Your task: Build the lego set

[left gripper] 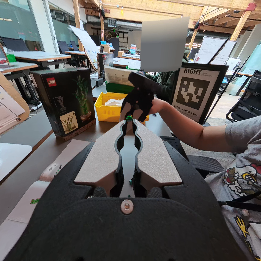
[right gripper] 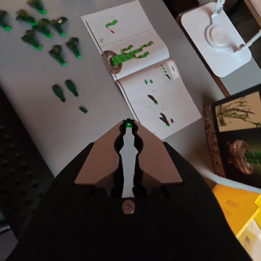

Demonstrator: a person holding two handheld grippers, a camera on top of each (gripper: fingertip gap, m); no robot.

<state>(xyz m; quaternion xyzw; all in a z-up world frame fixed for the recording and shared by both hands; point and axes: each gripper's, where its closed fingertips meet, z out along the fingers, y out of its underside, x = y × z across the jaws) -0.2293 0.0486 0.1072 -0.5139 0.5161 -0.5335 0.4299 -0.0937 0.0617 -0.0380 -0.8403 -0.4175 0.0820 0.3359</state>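
Your left gripper (left gripper: pixel 128 120): held level above the dark table (left gripper: pixel 42 152), aimed forward; its tips are clenched on a small green piece (left gripper: pixel 128 118).

Your right gripper (right gripper: pixel 128 122): raised and pointed steeply down at the grey tabletop (right gripper: pixel 35 127); its tips are pinched on a bright green brick (right gripper: pixel 128 123). In the left wrist view this same gripper hangs nose-down just beyond the left one's tips, your bare forearm (left gripper: pixel 187 130) reaching in from the right.

Whether the two held pieces touch: cannot tell.

Loose parts, right wrist view:
- Cluster of assembled leaf pieces (right gripper: pixel 42 31), far upper left of the tips, well apart from them.
- Two dark green leaves (right gripper: pixel 65 90), side by side, nearer.
- One small green brick (right gripper: pixel 83 109), nearest, up and left of the tips.

Instruction booklet (right gripper: pixel 141 67): lying open, just beside the right tips.

Set box (left gripper: pixel 63 101): upright on the table, left of the left gripper. Yellow bin (left gripper: pixel 108 108): behind it, holding a white bag (left gripper: pixel 114 102).
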